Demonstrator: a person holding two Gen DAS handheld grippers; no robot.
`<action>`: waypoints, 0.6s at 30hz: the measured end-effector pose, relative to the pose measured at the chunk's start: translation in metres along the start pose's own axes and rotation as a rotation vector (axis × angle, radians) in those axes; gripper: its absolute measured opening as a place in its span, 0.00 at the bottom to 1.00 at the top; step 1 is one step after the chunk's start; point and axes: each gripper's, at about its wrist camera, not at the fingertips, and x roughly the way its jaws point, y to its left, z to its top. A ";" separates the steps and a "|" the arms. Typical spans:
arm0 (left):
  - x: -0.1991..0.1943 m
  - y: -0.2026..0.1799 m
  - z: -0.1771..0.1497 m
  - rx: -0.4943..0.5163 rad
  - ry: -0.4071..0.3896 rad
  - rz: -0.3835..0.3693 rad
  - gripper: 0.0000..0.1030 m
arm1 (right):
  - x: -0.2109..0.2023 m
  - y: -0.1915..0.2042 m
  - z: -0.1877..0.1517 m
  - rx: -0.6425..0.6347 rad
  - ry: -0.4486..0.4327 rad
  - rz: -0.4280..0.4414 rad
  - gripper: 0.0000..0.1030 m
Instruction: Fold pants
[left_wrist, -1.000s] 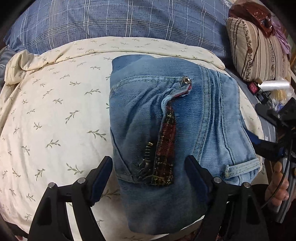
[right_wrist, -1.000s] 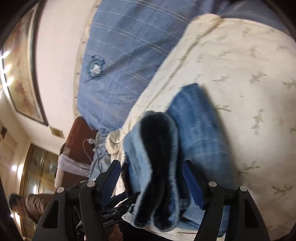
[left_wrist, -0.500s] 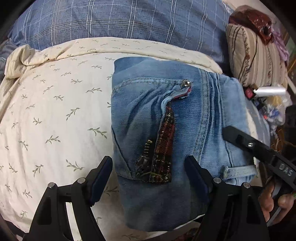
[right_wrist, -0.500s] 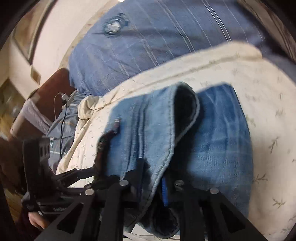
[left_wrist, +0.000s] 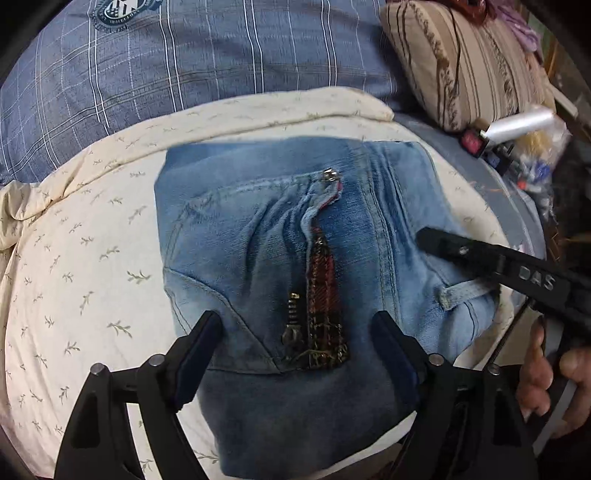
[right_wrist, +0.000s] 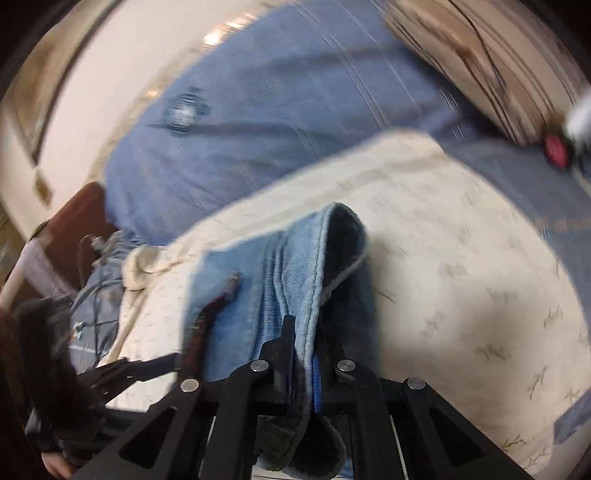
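One pair of jeans (left_wrist: 258, 258), light blue denim, folded into a thick bundle, lying on the cream leaf-print sheet (left_wrist: 85, 266) in front of me. Open fly faces up: one zipper pull (left_wrist: 330, 175), one strip of red plaid lining (left_wrist: 325, 295), one belt loop (left_wrist: 461, 291) at the right edge.

Two grippers. My left gripper (left_wrist: 295, 334) hangs over the near end of the bundle, fingers spread wide, pads not pressing the cloth. My right gripper (right_wrist: 304, 347) is pressed together, pinching a raised fold of denim at the bundle's right side; my hand (left_wrist: 546, 373) shows on its handle.

Bed: one blue plaid duvet (left_wrist: 184, 59) with a round crest behind the sheet, one striped tan cushion (left_wrist: 469, 62) at far right. Small clutter beside it, including one red item (left_wrist: 472, 142) and a white roll (left_wrist: 521, 123); blurred, not identified. Pale wall (right_wrist: 103, 85) seen from the right wrist.
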 end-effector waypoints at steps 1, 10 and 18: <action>-0.003 0.003 -0.001 -0.004 -0.011 -0.010 0.82 | 0.006 -0.008 0.000 0.044 0.036 0.007 0.10; -0.076 0.054 0.004 -0.096 -0.117 -0.118 0.83 | -0.040 -0.012 0.005 0.117 -0.144 0.053 0.36; -0.043 0.094 0.051 -0.131 -0.107 0.101 0.84 | -0.042 0.048 0.043 -0.088 -0.185 0.046 0.36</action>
